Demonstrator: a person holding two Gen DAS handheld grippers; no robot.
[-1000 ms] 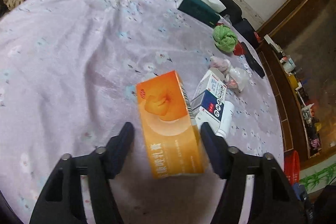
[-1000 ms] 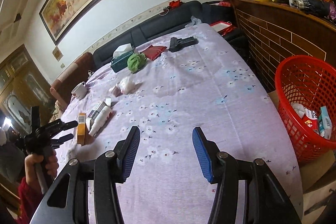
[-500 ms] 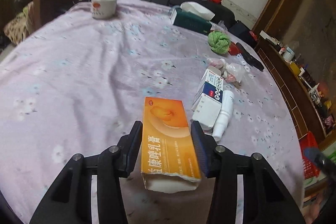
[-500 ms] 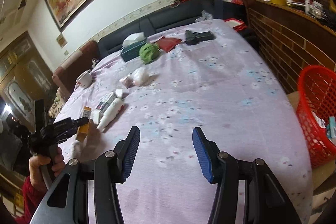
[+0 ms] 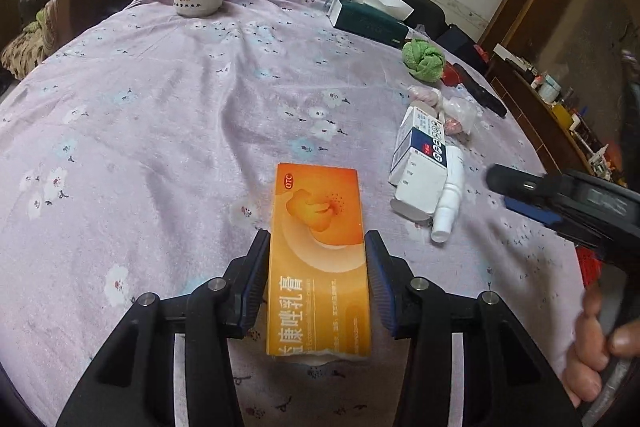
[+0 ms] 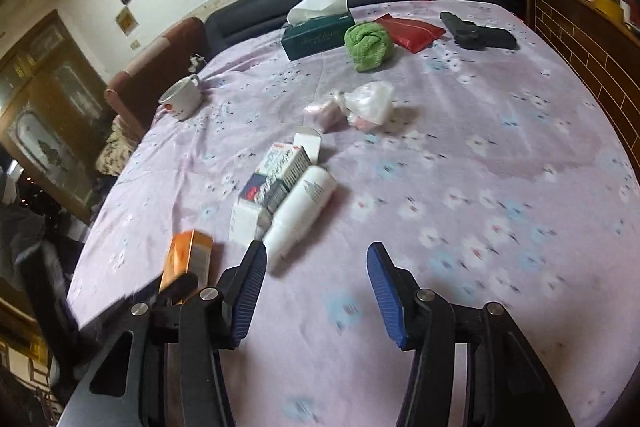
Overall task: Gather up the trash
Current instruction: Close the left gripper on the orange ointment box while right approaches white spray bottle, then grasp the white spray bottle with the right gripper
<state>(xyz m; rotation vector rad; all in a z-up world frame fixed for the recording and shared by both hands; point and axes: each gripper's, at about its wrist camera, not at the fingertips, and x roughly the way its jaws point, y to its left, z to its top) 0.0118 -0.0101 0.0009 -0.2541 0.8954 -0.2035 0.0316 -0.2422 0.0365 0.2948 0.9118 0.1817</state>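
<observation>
Clamping the orange box by its long sides, the left gripper has both blue pads pressed to the carton, which lies lengthwise toward 12 o'clock over the lilac flowered cloth. At 2 o'clock from it lie a white-and-blue carton and a white bottle, touching side by side. The right gripper stands about half open with nothing between its pads, the bottle just beyond its left fingertip at 11 o'clock.
</observation>
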